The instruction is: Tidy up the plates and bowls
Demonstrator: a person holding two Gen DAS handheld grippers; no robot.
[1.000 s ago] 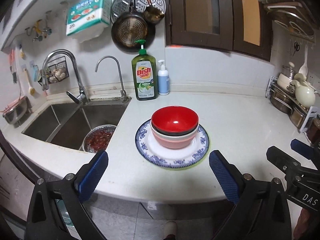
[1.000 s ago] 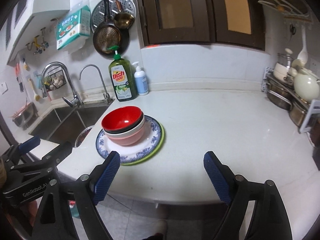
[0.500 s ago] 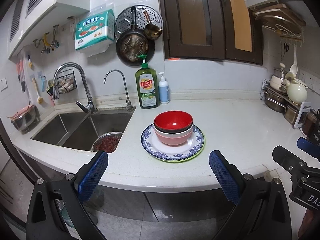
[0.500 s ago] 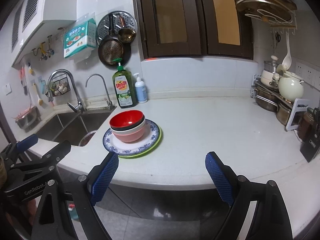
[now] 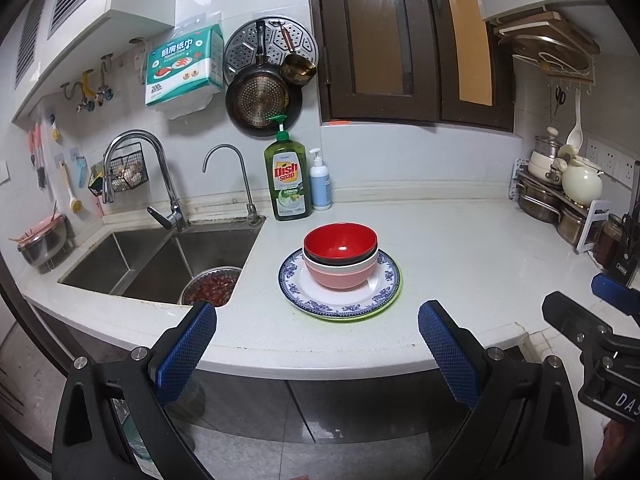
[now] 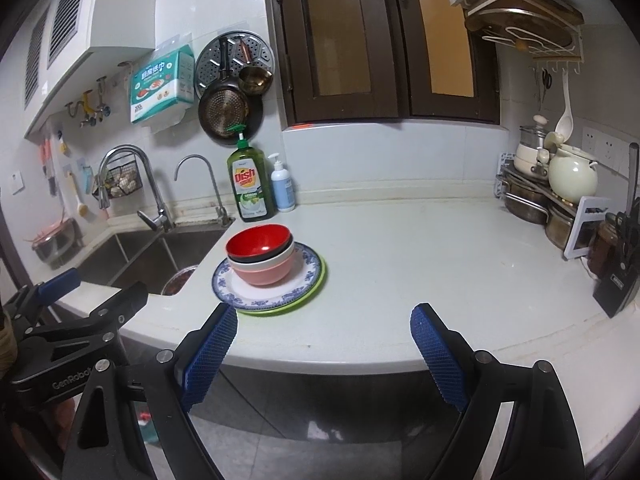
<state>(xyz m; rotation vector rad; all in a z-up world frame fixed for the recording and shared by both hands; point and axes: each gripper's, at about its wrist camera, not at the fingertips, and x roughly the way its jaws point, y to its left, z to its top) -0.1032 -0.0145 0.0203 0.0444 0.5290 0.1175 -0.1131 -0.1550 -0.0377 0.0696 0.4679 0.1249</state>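
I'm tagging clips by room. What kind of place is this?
A home kitchen, most likely: a steel sink with faucet set in a white counter, dish soap bottle by the wall, and pans hanging above.

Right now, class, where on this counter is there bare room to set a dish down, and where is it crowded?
The widest bare patch of the counter lies between the stacked plates and the pot rack. A narrower strip runs behind the stack, right of the soap bottles. It is crowded at the right edge by the knife block, and left is the sink.
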